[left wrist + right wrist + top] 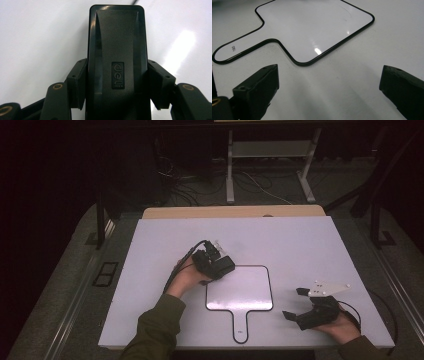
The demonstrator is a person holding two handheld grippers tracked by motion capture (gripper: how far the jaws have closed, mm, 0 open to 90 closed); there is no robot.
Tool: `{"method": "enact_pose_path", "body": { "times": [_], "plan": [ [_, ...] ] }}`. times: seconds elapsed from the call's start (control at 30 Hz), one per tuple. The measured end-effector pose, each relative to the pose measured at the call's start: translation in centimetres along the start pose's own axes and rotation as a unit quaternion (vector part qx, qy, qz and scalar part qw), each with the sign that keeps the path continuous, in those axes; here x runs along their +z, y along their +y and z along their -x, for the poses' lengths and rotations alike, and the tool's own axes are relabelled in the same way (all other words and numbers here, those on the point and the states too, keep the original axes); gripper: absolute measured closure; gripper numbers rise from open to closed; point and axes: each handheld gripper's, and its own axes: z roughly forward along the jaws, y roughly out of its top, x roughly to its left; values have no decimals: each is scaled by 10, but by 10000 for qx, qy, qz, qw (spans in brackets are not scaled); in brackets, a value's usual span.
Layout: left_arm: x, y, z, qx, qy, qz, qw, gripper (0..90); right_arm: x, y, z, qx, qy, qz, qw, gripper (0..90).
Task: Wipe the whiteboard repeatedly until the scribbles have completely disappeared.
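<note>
- Left gripper (216, 261) is clenched on a black whiteboard eraser (116, 62); both jaws press its long sides, and I hold it near the far left corner of the small handled whiteboard (240, 289), which lies toward the near edge of the desk (300, 240).
- Right gripper (299, 304) rests released, jaws wide apart with nothing between them, by the near right corner of the desk, just beside the board.
- Risk one: the jaws sit low on the eraser's smooth plastic shell, so I judge that a hard sideways stroke could twist it out of the grasp.
- Risk two: the board lies loose on a slick surface and nothing pins it. If I drag the eraser across, the board may slide or spin; the free gripper could brace the handle.
- Risk three: glare hides any marks on the board, so I may miss some.
- Desk top is plain glossy white, bare apart from the board.
- Room is dark; a grey floor, loose cables and a white frame's legs lie beyond the far edge.
</note>
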Motion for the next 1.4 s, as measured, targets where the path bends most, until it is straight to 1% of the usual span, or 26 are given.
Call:
{"method": "enact_pose_path", "body": {
  "times": [0.13,0.2,0.23,0.27,0.3,0.33,0.53,0.6,0.63,0.67,0.7,0.77,0.8,0.87,0.9,0.93,1.0,1.07,1.1,1.17,1.2,1.23,1.3,1.33,1.37,1.4],
  "plan": [
    [3,1,-7,-178,-112,83,9997,388,0,0,0,10,1,-7,10000,15],
    [5,5,-8,-196,-68,92,9997,388,0,0,0,-10,14,-10,10000,15],
    [6,8,-8,-170,-63,77,9998,388,0,0,0,0,15,-14,10000,15],
    [7,11,-8,-158,-81,57,9998,388,1,0,0,4,16,-13,10000,15],
    [9,14,-7,-164,-113,95,9998,388,1,0,0,13,13,-9,10000,15],
    [11,17,-7,-138,-169,93,9997,388,1,0,1,22,14,-16,10000,15],
    [22,39,6,-14,-212,98,9997,388,0,0,1,17,20,-11,10000,15],
    [26,46,10,126,-217,69,9997,388,0,0,1,4,19,0,10000,15],
    [27,50,13,113,-237,62,9996,388,0,0,1,7,20,0,10000,15],
    [29,54,14,215,-235,41,9995,388,0,0,1,6,20,-1,10000,15],
    [31,57,15,271,-242,36,9993,388,0,0,1,11,24,-4,10000,15],
    [34,64,20,258,-261,22,9993,388,0,0,0,3,29,4,10000,15],
    [36,68,21,320,-258,8,9992,388,0,0,1,-5,30,8,10000,15],
    [39,74,23,333,-287,-2,9990,388,0,0,0,-8,19,5,10000,15],
    [40,78,23,394,-278,-27,9988,388,0,0,1,-5,24,-9,10000,15],
    [43,80,26,270,-291,49,9992,388,-1,0,1,-7,25,-11,10000,15],
    [45,86,27,358,-310,17,9989,388,-1,0,1,2,20,-11,10000,15],
    [48,91,31,368,-337,-3,9988,388,-1,0,1,-9,24,-6,10000,15],
    [49,93,33,443,-341,3,9984,388,-1,0,1,-13,33,-4,10000,15],
    [51,97,38,503,-364,5,9981,388,-2,0,1,2,34,-7,10000,15],
    [51,100,40,543,-403,-46,9977,388,-2,0,1,-10,27,0,10000,15],
    [53,100,42,534,-379,28,9979,388,-2,0,1,8,34,-11,10000,15],
    [53,102,43,571,-326,18,9978,389,-2,0,1,7,25,6,10000,15],
    [54,102,41,524,-301,22,9982,389,-3,0,1,0,24,7,10000,15],
    [53,103,38,544,-254,-39,9982,388,-3,0,1,-4,18,6,10000,15],
    [52,103,35,512,-207,-77,9984,388,-3,0,1,-12,16,20,10000,15]
  ]
}}
